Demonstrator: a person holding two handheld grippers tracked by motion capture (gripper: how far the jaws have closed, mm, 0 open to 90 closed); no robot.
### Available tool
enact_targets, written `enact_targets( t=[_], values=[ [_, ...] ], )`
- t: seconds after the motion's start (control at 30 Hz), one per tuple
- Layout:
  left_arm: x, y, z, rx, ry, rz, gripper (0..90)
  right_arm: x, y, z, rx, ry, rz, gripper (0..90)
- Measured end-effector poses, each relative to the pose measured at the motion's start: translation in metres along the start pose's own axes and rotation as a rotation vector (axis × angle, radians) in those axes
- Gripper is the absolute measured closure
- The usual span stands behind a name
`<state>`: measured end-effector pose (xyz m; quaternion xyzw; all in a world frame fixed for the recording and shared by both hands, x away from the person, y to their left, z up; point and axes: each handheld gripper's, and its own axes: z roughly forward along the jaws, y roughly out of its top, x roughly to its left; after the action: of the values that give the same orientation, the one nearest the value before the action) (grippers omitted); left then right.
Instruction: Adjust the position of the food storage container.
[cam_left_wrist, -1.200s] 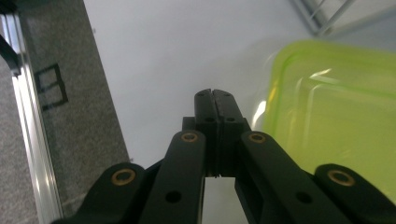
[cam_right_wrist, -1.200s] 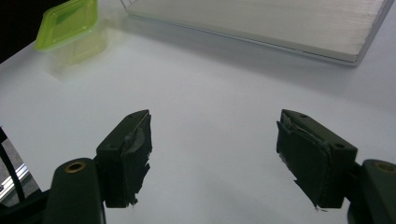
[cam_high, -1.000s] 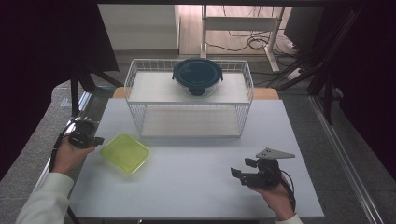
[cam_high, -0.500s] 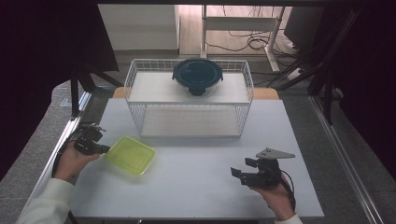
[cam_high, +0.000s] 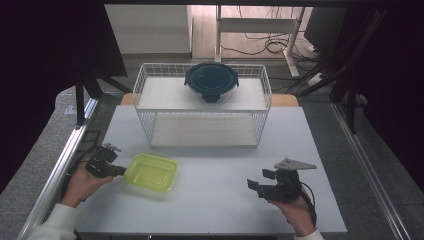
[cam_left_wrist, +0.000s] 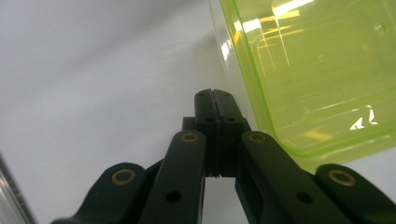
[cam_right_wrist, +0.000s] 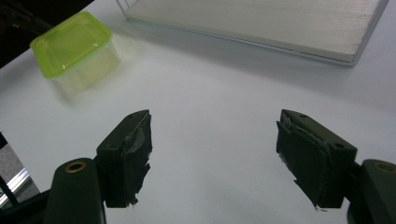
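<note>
The left gripper (cam_left_wrist: 212, 95), its jaws pressed fully together on nothing, is set against the side of the green container (cam_high: 150, 172), which lies on the table (cam_high: 215, 200) before the wire rack (cam_high: 202, 107). The right gripper (cam_right_wrist: 212, 158) is held wide open and empty. The light container could be tipped or spun off course if pushed off-centre.

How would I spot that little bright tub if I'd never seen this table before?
Start at the white wire rack at the back of the white table, then come toward the person's left hand. Beside the left gripper there, whose jaws are shut, sits the yellow-green tub. It is see-through, squarish and lidless, unlike the round dark-lidded container on the rack.
</note>
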<state>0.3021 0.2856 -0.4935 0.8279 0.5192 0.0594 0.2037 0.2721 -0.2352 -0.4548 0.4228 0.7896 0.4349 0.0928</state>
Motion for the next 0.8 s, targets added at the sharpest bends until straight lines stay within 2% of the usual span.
enact_targets(
  t=[0.23, 0.4, 0.67, 0.8],
  values=[
    [-0.021, 0.001, 0.004, -0.002, -0.053, 0.029, 90.0, 0.000, 0.000, 0.000, 0.002, 0.001, 0.001, 26.4],
    [-0.033, 0.006, 0.007, -0.022, -0.071, 0.053, 90.0, -0.001, -0.001, 0.000, 0.004, -0.003, 0.005, 26.4],
    [-0.049, 0.017, 0.014, -0.034, -0.111, 0.073, 90.0, -0.001, -0.001, 0.001, 0.008, -0.004, 0.005, 26.4],
    [-0.059, 0.020, 0.019, -0.042, -0.122, 0.064, 89.9, -0.002, -0.001, 0.001, 0.006, -0.006, 0.007, 26.4]
  ],
)
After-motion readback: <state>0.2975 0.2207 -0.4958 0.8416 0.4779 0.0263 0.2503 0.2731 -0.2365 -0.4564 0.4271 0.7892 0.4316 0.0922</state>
